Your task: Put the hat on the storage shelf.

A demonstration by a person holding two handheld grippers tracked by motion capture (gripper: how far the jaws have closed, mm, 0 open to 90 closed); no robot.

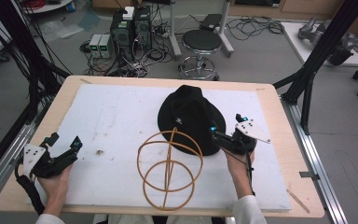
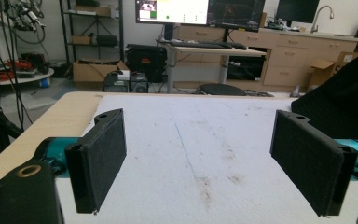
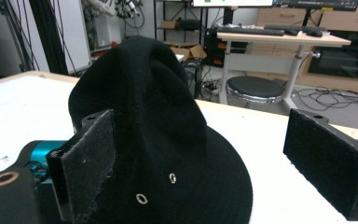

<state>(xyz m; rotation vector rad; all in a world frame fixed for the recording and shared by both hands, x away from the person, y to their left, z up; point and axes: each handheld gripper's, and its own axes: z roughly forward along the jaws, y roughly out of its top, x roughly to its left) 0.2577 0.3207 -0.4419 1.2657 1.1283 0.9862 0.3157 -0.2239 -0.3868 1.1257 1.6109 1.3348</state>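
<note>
A black brimmed hat (image 1: pixel 190 116) lies on the white mat (image 1: pixel 116 116), right of centre. In front of it stands a round wire frame of tan hoops (image 1: pixel 168 163), overlapping the hat's near brim. My right gripper (image 1: pixel 218 136) sits at the hat's right brim with its jaws wide open; in the right gripper view the hat (image 3: pixel 154 121) rises between them, its left jaw over the brim. My left gripper (image 1: pixel 70 149) rests open at the mat's left edge, with bare mat (image 2: pixel 200 154) between its jaws and the hat's edge (image 2: pixel 349 93) at far right.
The mat covers a wooden table (image 1: pixel 279 116). Black frame posts (image 1: pixel 324 46) stand at the table's right and left. A stool (image 1: pixel 201 44), computer towers (image 1: pixel 130 28) and cables lie on the floor beyond the far edge.
</note>
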